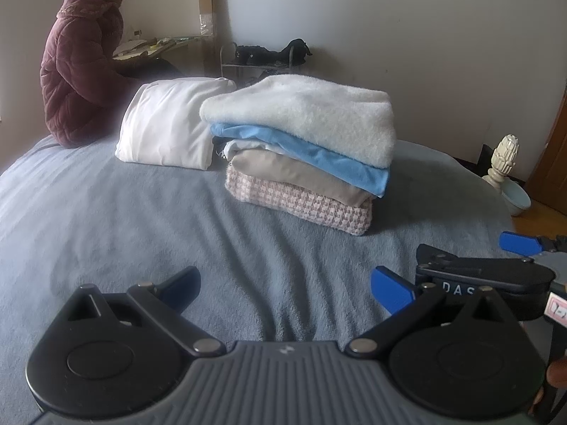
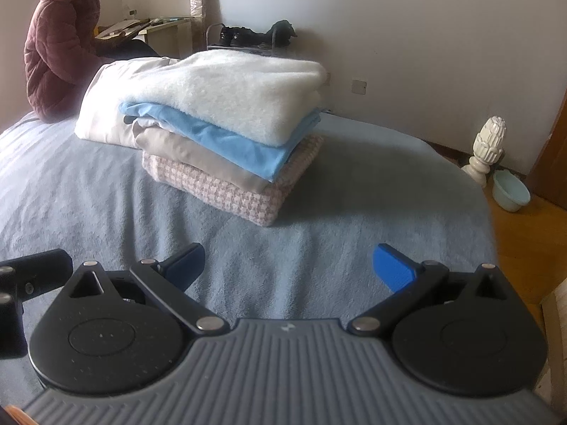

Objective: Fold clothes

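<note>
Both tools stand wide with nothing between their blue pads: my left tool (image 1: 285,287) and my right tool (image 2: 288,265) hover low over the bed (image 1: 106,219), side by side. On the right tool's housing I can read "DAS". I see a grey-blue fleece blanket (image 2: 336,191) covering the bed. A pile of folded clothes (image 1: 304,148) sits on it ahead: white fleece on top, then blue, beige, and pink check. A folded white quilt (image 1: 166,124) lies touching the pile. Someone in a maroon coat (image 1: 78,71) sits on the bed's far edge. A pale bowl (image 2: 510,191) rests on the wooden floor.
</note>
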`<action>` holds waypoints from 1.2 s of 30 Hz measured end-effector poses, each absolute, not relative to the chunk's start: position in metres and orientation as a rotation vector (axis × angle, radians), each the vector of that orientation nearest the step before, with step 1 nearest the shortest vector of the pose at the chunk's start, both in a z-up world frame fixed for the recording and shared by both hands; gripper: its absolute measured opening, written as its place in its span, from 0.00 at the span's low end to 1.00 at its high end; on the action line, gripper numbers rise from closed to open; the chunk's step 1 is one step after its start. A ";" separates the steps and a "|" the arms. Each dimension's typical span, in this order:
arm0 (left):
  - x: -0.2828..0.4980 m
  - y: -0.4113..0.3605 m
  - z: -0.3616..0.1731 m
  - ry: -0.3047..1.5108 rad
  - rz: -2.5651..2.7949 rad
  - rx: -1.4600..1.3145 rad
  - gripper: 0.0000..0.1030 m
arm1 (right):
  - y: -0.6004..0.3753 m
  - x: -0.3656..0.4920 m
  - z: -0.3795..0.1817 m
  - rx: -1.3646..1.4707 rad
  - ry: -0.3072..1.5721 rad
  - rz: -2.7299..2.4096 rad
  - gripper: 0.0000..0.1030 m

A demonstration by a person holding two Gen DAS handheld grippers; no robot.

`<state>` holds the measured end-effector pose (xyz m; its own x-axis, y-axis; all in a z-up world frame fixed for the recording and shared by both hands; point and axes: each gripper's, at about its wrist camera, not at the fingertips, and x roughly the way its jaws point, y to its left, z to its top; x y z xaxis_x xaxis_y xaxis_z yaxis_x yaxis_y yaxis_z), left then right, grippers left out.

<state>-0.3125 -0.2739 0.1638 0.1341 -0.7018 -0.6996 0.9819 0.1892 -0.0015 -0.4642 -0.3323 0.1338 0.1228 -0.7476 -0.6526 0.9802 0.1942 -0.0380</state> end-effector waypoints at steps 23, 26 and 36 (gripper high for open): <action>-0.312 -0.273 0.165 0.646 -1.294 0.532 1.00 | -0.332 -0.463 0.137 0.417 0.618 -1.328 0.99; -0.312 -0.273 0.165 0.646 -1.293 0.533 1.00 | -0.333 -0.463 0.137 0.414 0.618 -1.329 0.99; -0.313 -0.272 0.164 0.645 -1.297 0.535 1.00 | -0.331 -0.463 0.137 0.415 0.619 -1.338 0.99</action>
